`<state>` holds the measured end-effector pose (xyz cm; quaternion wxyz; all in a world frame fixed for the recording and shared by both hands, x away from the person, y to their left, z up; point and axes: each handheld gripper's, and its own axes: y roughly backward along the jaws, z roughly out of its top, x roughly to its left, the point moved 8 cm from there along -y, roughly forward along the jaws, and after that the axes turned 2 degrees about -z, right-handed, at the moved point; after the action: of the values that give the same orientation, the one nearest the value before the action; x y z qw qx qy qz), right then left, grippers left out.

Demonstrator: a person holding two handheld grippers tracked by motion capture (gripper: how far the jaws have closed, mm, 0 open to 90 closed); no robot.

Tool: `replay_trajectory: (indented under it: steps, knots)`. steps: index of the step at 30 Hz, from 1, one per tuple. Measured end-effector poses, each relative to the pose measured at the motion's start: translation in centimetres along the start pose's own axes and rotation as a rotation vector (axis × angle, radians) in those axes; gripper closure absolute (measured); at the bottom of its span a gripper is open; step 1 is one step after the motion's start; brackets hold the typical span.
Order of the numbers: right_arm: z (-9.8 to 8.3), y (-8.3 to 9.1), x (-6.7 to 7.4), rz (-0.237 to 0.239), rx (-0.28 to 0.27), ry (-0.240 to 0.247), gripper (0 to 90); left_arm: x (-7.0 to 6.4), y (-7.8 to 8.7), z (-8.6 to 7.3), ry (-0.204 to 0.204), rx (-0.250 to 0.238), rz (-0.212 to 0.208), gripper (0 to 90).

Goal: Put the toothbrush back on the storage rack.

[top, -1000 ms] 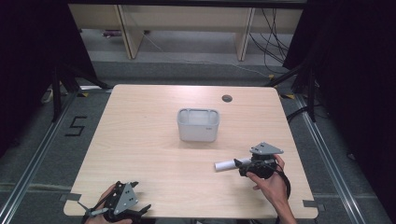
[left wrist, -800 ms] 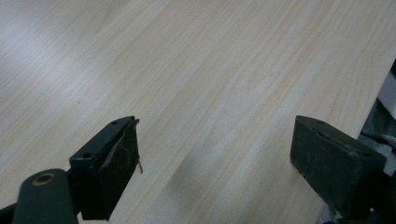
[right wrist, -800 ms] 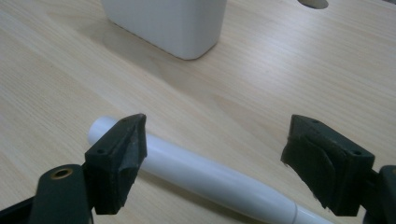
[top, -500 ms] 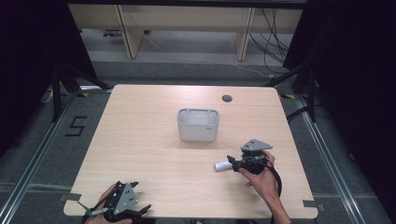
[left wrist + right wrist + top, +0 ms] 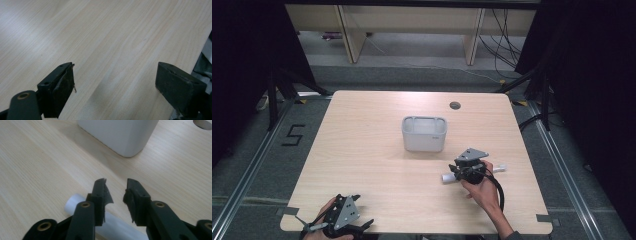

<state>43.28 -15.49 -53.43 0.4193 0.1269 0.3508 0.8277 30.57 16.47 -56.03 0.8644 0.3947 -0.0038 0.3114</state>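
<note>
White tube [image 5: 447, 177] lies on the tabletop [image 5: 372, 150] between the right tongs [image 5: 117, 192], which have just been narrowing without pressing it. Left tongs [image 5: 115, 85] gape wide, holding nothing.

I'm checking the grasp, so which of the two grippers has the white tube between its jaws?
The right gripper: its jaws, just closing, straddle the white tube lying on the table. The left gripper stands wide open over bare wood.

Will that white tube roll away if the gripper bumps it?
Probably yes. The white tube is round and lies on its side on the smooth table, so a nudge could roll it. It looks stiff and light. The right gripper, jaws just closing, straddles it, which may stop it.
</note>
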Motion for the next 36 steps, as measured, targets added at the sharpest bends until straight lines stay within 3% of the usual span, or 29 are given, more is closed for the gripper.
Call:
replay_trajectory:
  steps: [2, 4, 6, 10, 36]
  knots:
    - [0.3, -0.2, -0.2, -0.003, -0.028, 0.042, 76.6, 0.0, 0.0, 0.0, 0.002, -0.002, -0.001, 15.0]
    - [0.3, -0.3, 0.0, 0.010, -0.018, 0.025, 80.2, 0.0, 0.0, 0.0, 0.003, -0.002, -0.002, 15.0]
    - [0.5, -0.5, 0.0, 0.016, -0.026, 0.065, 83.5, 0.0, 0.0, 0.0, 0.002, -0.002, -0.002, 15.0]
    - [0.5, -0.8, 0.2, 0.025, -0.015, 0.055, 88.6, 0.0, 0.0, 0.0, 0.000, -0.002, 0.000, 15.0]
    - [0.0, -1.9, 1.3, 0.052, 0.026, 0.104, 90.0, 0.1, 0.1, 0.0, -0.009, 0.005, 0.005, 15.0]
